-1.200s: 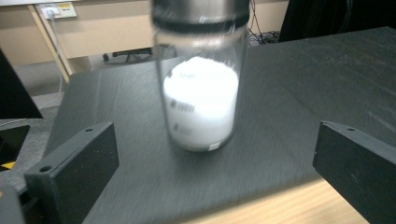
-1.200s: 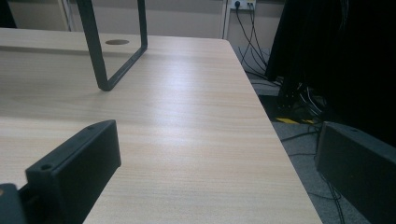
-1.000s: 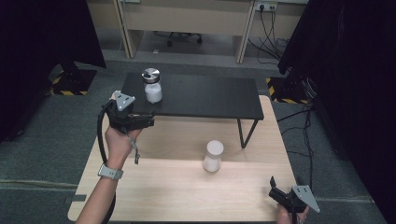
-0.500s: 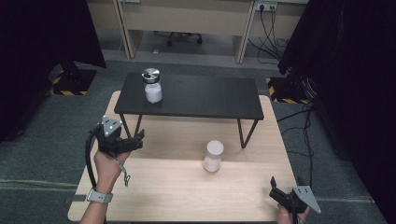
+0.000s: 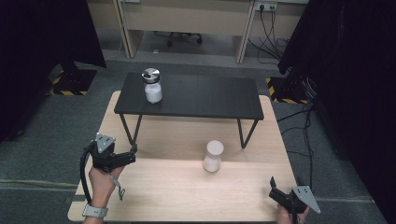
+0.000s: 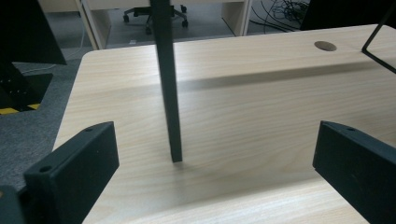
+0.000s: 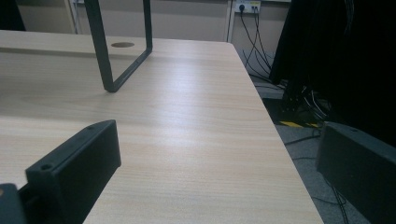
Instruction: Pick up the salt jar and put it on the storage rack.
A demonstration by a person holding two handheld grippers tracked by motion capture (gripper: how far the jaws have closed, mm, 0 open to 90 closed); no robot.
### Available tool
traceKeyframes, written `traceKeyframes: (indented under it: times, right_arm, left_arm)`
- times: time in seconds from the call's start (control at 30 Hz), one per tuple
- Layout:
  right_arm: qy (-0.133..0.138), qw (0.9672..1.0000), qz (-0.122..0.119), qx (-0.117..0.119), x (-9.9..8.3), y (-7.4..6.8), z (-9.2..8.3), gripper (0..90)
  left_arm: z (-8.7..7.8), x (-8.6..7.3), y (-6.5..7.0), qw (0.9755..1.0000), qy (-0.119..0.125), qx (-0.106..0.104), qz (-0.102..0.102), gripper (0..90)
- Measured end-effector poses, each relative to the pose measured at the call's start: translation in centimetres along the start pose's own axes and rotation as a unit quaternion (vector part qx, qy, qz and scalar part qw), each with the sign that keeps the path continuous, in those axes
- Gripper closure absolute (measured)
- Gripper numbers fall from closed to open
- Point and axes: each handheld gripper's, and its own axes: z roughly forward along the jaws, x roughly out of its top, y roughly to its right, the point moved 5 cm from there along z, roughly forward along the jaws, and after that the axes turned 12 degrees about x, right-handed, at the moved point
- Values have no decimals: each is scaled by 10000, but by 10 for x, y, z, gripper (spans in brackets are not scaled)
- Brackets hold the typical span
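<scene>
A glass jar with a metal lid (image 5: 152, 86), white inside, stands on the left end of a low black shelf (image 5: 201, 98). On the wooden table below, a white lidless-looking jar (image 5: 213, 156) stands near the shelf's right legs. My left gripper (image 5: 132, 153) is held low at the table's left side, open, its jaws wide apart and empty, facing the shelf's front left leg (image 6: 169, 88). At the table's front right corner my right gripper (image 5: 273, 189) is open too, with nothing between its jaws, pointing along the table's right edge.
The wooden table (image 5: 187, 186) ends close to both hands. The shelf's right leg frame (image 7: 116, 51) and a cable hole (image 7: 122, 45) lie ahead of the right gripper. Dark curtains, cables (image 5: 308, 116) and carpet surround the table.
My left hand has drawn back from the black shelf toward the table's front left, away from the lidded jar. The right gripper has stayed where it was.
</scene>
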Motion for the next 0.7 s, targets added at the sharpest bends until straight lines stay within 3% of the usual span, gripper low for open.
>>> traceKeyframes:
  times: [0.57, 0.7]
  right_arm:
    - [17, 9999, 87, 94, 0, 3, -2, 3]
    - [6, 9998, 118, 136, 0, 5, -2, 3]
  left_arm:
    - [-3, -42, -28, 9994, -221, 187, -188, 0]
    - [-5, -55, -33, 9994, -154, 213, -203, 0]
